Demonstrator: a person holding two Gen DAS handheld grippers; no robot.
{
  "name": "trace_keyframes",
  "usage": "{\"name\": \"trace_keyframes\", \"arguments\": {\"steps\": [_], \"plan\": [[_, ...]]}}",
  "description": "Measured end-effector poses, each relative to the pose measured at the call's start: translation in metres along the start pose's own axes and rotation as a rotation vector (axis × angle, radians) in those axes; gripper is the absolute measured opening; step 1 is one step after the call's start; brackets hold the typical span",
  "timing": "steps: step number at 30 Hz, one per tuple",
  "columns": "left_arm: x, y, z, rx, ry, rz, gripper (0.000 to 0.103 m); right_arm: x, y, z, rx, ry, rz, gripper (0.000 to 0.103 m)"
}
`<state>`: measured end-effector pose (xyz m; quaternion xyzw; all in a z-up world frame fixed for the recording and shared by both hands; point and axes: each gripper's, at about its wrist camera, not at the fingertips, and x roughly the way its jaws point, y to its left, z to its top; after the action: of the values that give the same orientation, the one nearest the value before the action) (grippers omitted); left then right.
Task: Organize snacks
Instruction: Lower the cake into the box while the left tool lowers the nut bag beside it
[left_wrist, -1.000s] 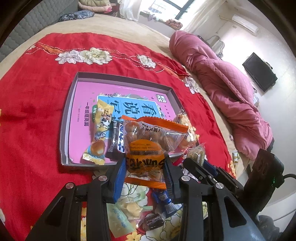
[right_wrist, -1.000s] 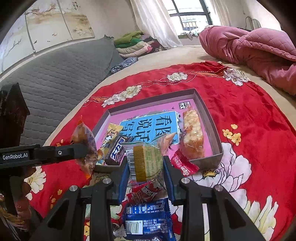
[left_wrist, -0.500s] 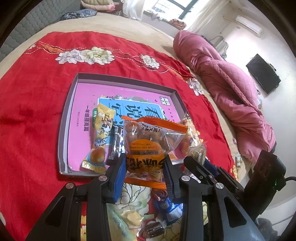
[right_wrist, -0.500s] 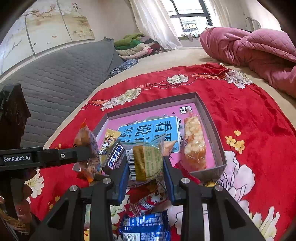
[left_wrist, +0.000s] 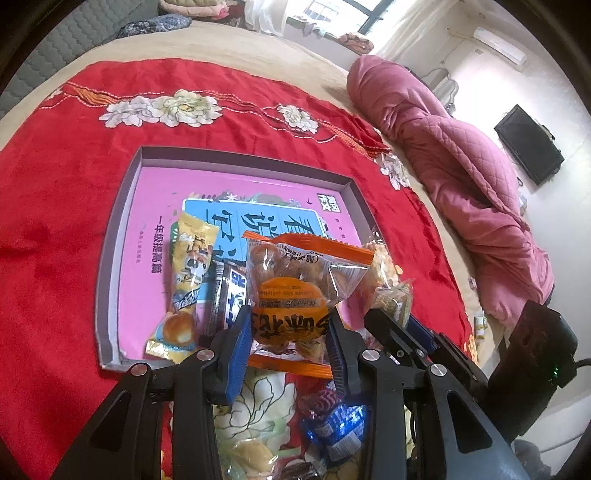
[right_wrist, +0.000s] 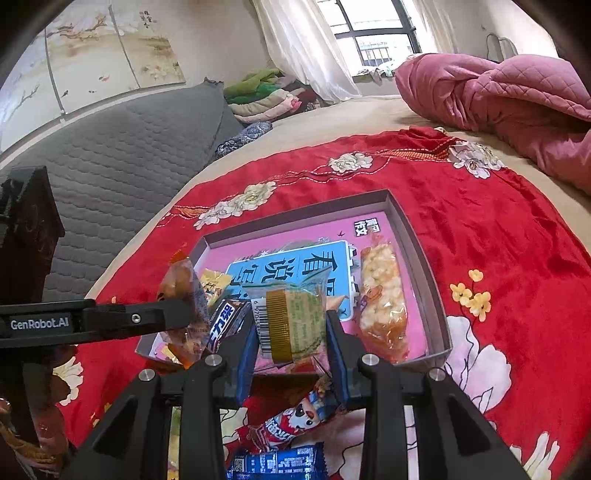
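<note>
We hold a snack in each gripper above the near edge of the tray. Our left gripper is clamped on an orange packet, its blue pads pressing the wrapper from both sides. Our right gripper is clamped the same way on a clear-wrapped green cake, barcode to the left.

The tray is a shallow grey-walled box lid lying on a red floral cloth spread over the bed. Its floor is covered by a pink printed sheet with a blue panel of large characters in the middle. Three snacks lie inside: a yellow packet toward the left, a dark bar just beside it on its right, and a long clear popcorn bar along the right wall. The middle strip between the dark bar and the popcorn bar is partly hidden behind what we carry.

In the right wrist view the left gripper reaches in from the left side, its packet hanging over the tray's near left corner.

Outside the tray, on the cloth just under our grippers, more snacks wait in a loose pile: a red packet with a cartoon face, a blue packet below it, and pale yellow wrappers we cannot identify.

A pink quilt lies bunched on the bed, well apart from the tray.
</note>
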<state>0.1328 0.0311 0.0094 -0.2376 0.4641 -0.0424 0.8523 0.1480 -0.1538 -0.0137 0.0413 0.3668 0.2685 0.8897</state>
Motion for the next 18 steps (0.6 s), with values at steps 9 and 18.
{"name": "trace_keyframes", "arguments": {"steps": [9,18], "plan": [[0.016,0.002,0.006,-0.017,0.014,0.012,0.039,0.007,0.000,0.002,-0.020,-0.010,-0.018,0.035],[0.028,0.002,0.004,-0.019,0.038,0.021,0.039,0.015,0.001,0.002,-0.036,-0.001,-0.028,0.035]]}}
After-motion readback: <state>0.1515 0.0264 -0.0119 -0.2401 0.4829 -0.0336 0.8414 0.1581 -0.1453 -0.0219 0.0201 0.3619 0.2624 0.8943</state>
